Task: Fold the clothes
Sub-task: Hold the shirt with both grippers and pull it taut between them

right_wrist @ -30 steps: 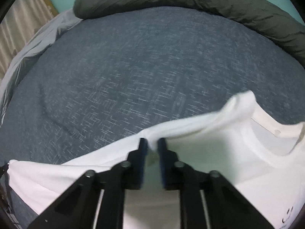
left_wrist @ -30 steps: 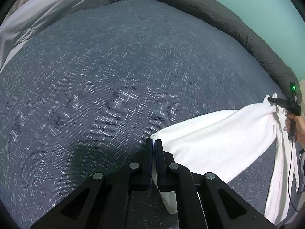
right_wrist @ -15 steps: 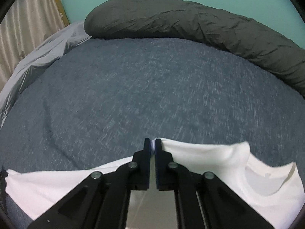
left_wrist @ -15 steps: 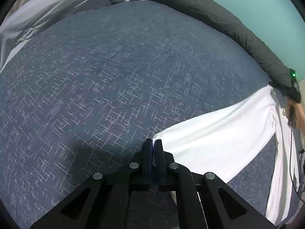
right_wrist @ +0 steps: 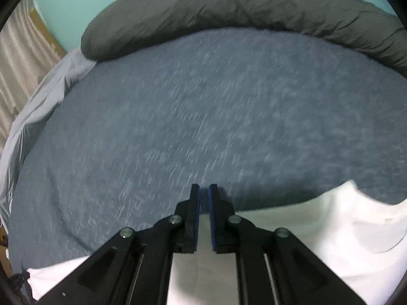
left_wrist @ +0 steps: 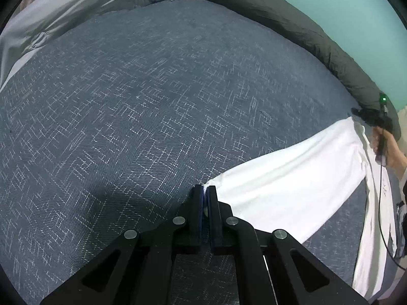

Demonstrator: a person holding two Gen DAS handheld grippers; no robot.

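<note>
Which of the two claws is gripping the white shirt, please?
The left claw, pinching the white shirt's corner; the right claw's jaws are opening, empty.

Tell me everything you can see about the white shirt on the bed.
The white cotton-looking T-shirt lies partly spread over the blue patterned bedspread. One corner is pinched in the shut left hand-held gripper; its edge stretches toward the right hand-held gripper, whose jaws are opening with nothing visible between them. The neckline is blurred.

The right gripper (right_wrist: 204, 189), clamped on the white T-shirt's (right_wrist: 318, 231) edge half a second earlier, now parts its jaws with no cloth between them; the edge lies below its tips. Beside the dark bolster (left_wrist: 292, 25), the shirt spans flatter than one second before.
</note>
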